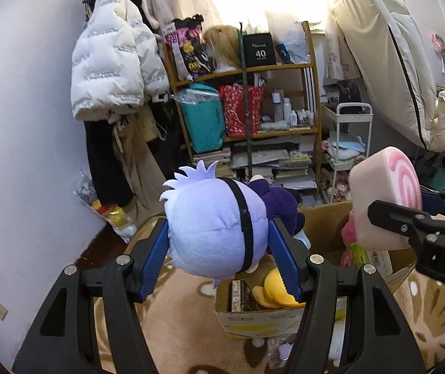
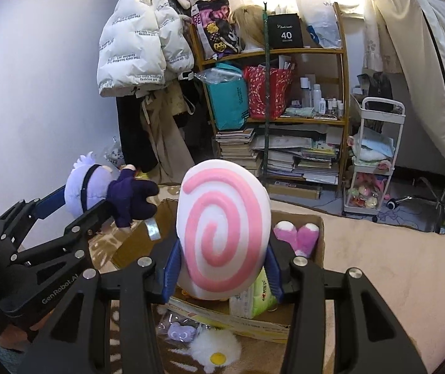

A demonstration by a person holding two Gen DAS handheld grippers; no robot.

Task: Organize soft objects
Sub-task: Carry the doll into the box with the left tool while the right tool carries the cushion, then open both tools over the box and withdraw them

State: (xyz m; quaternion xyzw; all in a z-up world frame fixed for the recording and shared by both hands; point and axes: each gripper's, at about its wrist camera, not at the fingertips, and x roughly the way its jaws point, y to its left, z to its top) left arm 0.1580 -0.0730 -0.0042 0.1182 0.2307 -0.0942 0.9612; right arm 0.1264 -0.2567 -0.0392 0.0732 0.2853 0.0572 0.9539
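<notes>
My left gripper (image 1: 219, 249) is shut on a plush doll (image 1: 213, 227) with a pale lavender head, black blindfold band and dark purple body, held above a cardboard box (image 1: 253, 321). The doll also shows in the right wrist view (image 2: 97, 190). My right gripper (image 2: 220, 263) is shut on a round pink-and-white swirl cushion (image 2: 222, 230), held over the same box (image 2: 317, 227). The cushion shows at the right of the left wrist view (image 1: 387, 196). In the box lie a yellow plush (image 1: 273, 290) and a pink plush (image 2: 297, 233).
A wooden shelf (image 2: 309, 51) with bags, bottles and stacked books stands behind the box. A white jacket (image 1: 113, 62) hangs on the left wall. A white cart (image 2: 375, 155) stands at right. A fluffy white toy (image 2: 216, 349) and a small purple toy (image 2: 180, 332) lie on the patterned rug.
</notes>
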